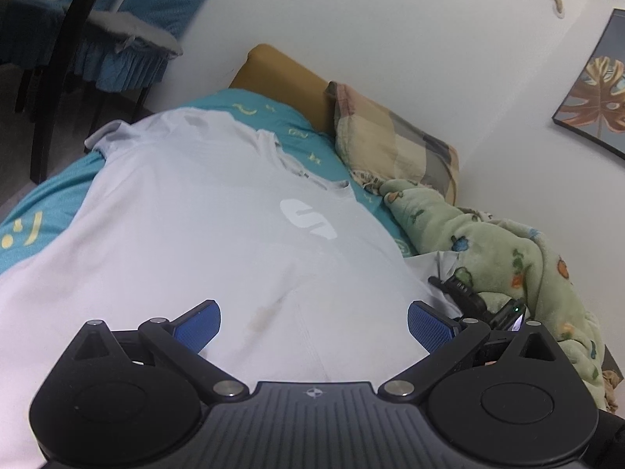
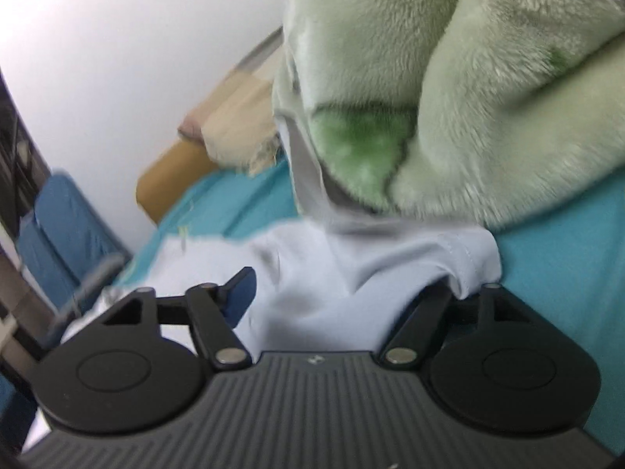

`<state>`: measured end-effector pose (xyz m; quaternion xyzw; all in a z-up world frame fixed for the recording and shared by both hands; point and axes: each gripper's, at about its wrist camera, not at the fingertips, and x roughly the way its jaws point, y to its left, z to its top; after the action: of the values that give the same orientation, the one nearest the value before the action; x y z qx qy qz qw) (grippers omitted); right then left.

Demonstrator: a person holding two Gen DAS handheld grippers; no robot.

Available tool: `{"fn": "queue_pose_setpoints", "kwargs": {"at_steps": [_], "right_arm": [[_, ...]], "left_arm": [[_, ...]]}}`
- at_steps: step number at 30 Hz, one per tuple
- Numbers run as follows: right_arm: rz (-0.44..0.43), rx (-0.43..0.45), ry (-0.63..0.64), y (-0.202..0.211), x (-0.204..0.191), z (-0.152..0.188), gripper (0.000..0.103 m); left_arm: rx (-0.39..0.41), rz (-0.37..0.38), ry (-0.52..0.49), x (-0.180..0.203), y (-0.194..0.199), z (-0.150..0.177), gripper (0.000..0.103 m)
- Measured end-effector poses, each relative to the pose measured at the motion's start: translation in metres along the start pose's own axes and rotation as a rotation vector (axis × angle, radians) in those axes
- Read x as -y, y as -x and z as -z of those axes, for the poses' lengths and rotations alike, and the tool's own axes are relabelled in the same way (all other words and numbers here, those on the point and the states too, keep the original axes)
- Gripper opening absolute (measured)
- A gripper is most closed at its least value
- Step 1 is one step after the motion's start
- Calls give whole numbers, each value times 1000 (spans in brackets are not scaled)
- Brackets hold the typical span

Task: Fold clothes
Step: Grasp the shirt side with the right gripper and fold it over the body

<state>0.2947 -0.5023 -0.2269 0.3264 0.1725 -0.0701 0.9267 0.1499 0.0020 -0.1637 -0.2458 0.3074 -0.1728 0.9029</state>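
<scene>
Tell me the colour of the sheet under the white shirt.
The sheet is teal with yellow marks; left wrist view.

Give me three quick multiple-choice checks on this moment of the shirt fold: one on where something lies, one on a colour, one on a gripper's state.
1. Where does the green fleece blanket lie relative to the white T-shirt in the left wrist view?
A. At its right edge
B. Under its middle
C. On the floor

2. What colour is the bedsheet under the shirt?
A. Red
B. Teal
C. Black

3. How does the left gripper stand?
A. Shut on the shirt
B. Shut on the blanket
C. Open above the shirt

Answers: 1 A, the blanket is bunched along the shirt's right side, by the wall. 2 B, teal cloth with yellow marks shows around the shirt. 3 C, its blue pads stand wide apart with bare shirt fabric showing between them.
</scene>
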Motion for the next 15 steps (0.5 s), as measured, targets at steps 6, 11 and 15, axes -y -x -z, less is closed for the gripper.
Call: {"fn": "queue_pose_setpoints", "kwargs": {"at_steps": [6, 11, 15], "right_arm": [[51, -48, 121, -43, 8, -14, 63], [96, -68, 225, -59, -12, -18, 19], [111, -36, 319, -58, -51, -28, 11]], "left_arm": [[-34, -30, 40, -8, -18, -1, 103], [-20, -38, 66, -8, -19, -5, 103], [43, -90, -19, 5, -10, -15, 103]]}}
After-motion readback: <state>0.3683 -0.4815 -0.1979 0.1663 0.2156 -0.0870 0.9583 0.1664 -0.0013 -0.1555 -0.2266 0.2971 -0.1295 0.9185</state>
